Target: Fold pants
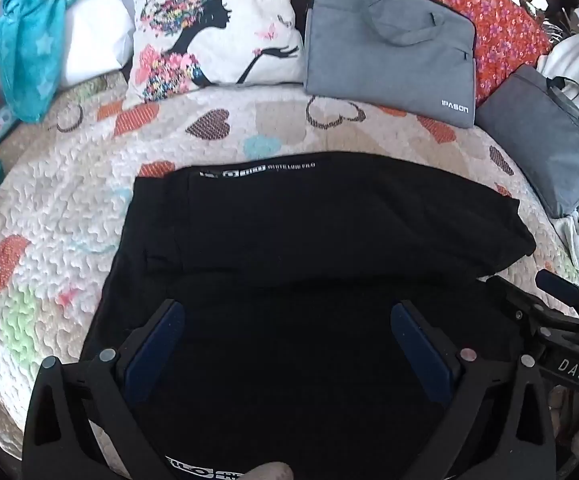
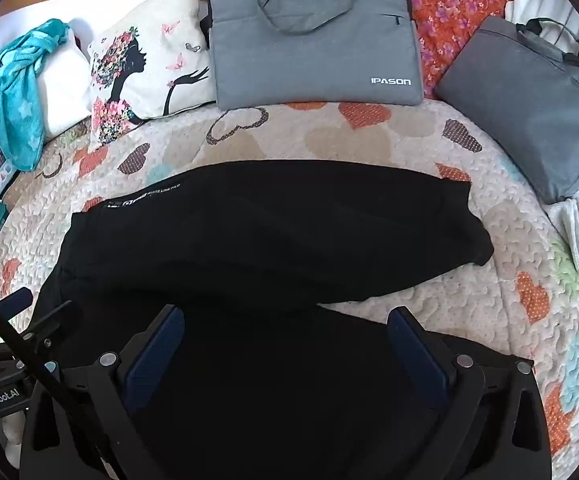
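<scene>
**Black pants lie doubled on the bed, both grippers wide above them**

The pants (image 1: pixel 289 232) lie on the quilt (image 1: pixel 49 248) of the bed, black, with one layer folded over another so that a thick band runs crosswise and a lower layer spreads toward the cameras. A line of white lettering runs along the far edge of the pants, toward their left end. In the right wrist view the pants (image 2: pixel 257 240) taper to a narrow end on the right, resting on the quilt (image 2: pixel 469 300).

The left gripper (image 1: pixel 287 344) hangs over the near part of the pants with its jaws spread wide and nothing between them but cloth below. The right gripper (image 2: pixel 285 344) sits likewise over the near layer, jaws wide apart, gripping nothing. Whether either touches the cloth cannot be told.

Beyond the pants, at the head of the bed, stands a pillow (image 1: pixel 209 32) printed with a woman's dark silhouette and flowers. Right of it lies a grey bag (image 1: pixel 389 40) marked IPASON, and a second bag (image 1: pixel 541 136) lies further right. Left of the pillow a teal cloth (image 1: pixel 29 40) drapes over something white.
</scene>
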`<state>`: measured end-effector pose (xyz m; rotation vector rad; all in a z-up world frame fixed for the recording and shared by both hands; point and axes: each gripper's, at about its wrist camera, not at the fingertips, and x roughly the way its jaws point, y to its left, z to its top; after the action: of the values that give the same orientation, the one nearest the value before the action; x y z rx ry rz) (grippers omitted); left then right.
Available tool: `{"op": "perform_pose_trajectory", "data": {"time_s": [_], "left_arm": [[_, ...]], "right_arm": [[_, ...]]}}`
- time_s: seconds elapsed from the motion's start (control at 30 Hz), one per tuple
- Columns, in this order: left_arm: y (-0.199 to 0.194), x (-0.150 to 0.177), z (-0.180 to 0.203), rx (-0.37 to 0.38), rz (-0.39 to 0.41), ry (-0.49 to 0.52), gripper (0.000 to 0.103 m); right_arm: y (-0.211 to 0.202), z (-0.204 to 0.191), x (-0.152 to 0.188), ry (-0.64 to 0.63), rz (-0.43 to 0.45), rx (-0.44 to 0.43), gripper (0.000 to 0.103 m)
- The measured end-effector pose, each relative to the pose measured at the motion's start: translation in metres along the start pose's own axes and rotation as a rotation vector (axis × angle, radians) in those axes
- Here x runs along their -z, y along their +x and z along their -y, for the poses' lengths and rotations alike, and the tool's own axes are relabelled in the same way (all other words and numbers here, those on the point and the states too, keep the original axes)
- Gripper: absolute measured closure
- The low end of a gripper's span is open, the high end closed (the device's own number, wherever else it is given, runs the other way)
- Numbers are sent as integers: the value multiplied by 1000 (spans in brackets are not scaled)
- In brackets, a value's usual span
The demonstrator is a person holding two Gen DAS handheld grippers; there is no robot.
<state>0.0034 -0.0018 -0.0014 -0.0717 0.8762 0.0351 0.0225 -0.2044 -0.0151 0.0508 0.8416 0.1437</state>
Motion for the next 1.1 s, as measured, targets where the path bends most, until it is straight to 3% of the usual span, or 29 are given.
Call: {"op": "perform_pose_trajectory", "data": {"time_s": [0.1, 0.2, 0.27, 0.37, 0.53, 0.73, 0.8, 1.1], "left_arm": [[13, -7, 9, -11, -2, 37, 0], [20, 5, -10, 8, 18, 21, 0], [26, 16, -1, -24, 7, 52, 0], [35, 40, -7, -30, -33, 84, 0], [84, 47, 1, -54, -135, 106, 0], [83, 50, 12, -99, -202, 110, 0], [79, 55, 11, -99, -191, 116, 0], [66, 57, -5, -12, -250, 84, 0]], "right_arm": [[0, 0, 0, 8, 4, 16, 0], [9, -13, 2, 5, -31, 43, 0], [9, 4, 3, 23, -28, 5, 0], [11, 6, 2, 22, -34, 30, 0], [14, 8, 3, 33, -46, 36, 0], [11, 6, 2, 18, -30, 54, 0], [9, 5, 2, 11, -23, 59, 0], [4, 0, 0, -17, -7, 99, 0]]}}
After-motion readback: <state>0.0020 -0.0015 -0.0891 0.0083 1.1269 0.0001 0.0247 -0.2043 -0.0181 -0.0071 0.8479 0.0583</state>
